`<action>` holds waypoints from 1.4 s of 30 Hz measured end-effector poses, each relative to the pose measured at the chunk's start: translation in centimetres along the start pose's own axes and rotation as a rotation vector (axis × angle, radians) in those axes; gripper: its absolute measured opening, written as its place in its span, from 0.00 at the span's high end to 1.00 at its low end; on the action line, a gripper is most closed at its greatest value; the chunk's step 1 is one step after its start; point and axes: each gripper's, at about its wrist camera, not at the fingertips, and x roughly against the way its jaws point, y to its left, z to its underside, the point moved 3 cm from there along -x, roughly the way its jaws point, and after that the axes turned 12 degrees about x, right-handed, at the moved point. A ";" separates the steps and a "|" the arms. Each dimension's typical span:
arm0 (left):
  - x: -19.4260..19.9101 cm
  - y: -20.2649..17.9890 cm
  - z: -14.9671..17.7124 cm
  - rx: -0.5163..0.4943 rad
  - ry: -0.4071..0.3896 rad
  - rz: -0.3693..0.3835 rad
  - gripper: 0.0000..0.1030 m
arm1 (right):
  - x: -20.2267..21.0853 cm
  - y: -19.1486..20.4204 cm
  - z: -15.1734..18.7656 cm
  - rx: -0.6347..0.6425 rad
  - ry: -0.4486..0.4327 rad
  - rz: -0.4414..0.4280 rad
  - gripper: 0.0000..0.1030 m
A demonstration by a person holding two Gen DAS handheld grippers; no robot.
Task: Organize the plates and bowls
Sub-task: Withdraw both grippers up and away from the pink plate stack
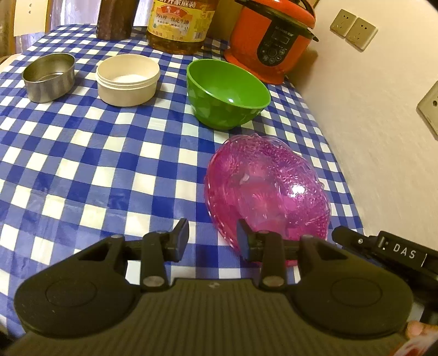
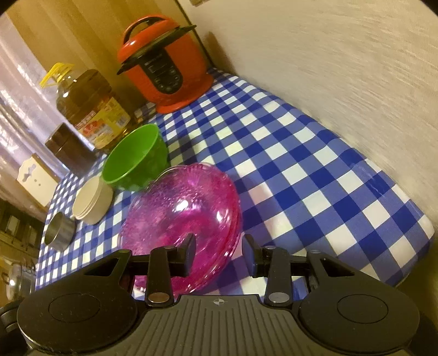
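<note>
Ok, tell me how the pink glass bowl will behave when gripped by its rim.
The pink glass bowl looks rigid and probably fragile, being clear and textured like pressed glass. Its glossy highlights suggest a slippery rim. It appears to be a stack of nested bowls, so likely heavy, and lower ones may stay on the checked tablecloth.

Red pressure cooker (image 1: 269, 41) at 1 o'clock, oil bottle (image 1: 179, 26) at 12, brown jar (image 1: 115, 19) at 11, on checked tablecloth (image 1: 109, 164).

Warm dim indoor light, yellowish cast; glare spots on translucent pink plastic bowl (image 1: 265, 189) and glossy green plastic bowl (image 1: 227, 93); strong fisheye bending, dark vignetted corners; textured white wall (image 2: 342, 63) smeared by blur
</note>
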 end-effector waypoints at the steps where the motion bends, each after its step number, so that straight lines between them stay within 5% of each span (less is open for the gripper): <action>1: 0.2 0.1 0.1 0.000 -0.002 0.000 0.67 | 0.2 0.2 0.1 0.006 0.003 -0.001 0.63; 23: 7.6 4.9 -2.2 0.050 -0.125 -0.064 0.65 | 2.8 8.5 1.1 0.151 0.019 -0.118 0.63; 42: 8.3 7.8 -4.5 0.097 -0.164 -0.085 0.65 | 1.5 12.4 0.1 0.205 0.020 -0.165 0.63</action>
